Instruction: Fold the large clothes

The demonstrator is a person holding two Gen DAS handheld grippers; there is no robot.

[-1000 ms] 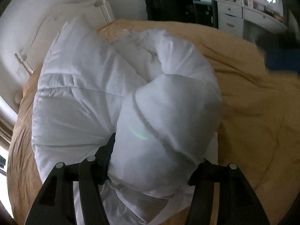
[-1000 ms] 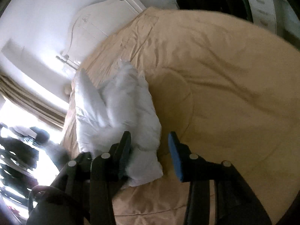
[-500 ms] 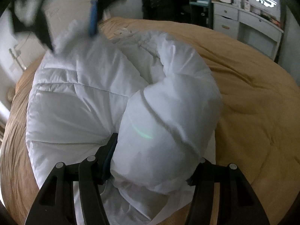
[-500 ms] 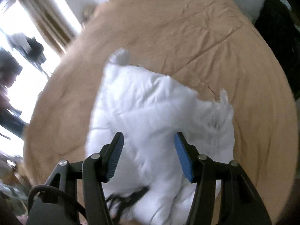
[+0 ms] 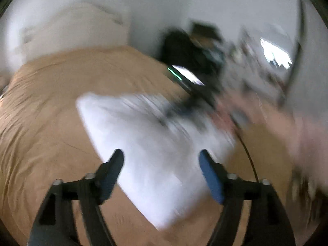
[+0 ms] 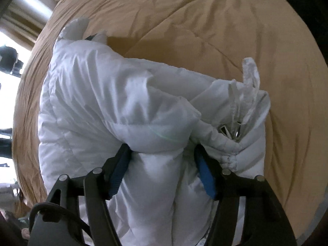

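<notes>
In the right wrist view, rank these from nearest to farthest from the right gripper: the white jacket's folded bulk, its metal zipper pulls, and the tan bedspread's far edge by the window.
1. The white jacket: its bulk sits between the right gripper jaws.
2. The zipper pulls: just up and right of the gripper.
3. The bedspread: its far edge, top left by the window.

Tan bedspread (image 6: 205,30) over the bed, white wall (image 5: 164,6) behind, bright window (image 6: 8,47) beside it
</notes>
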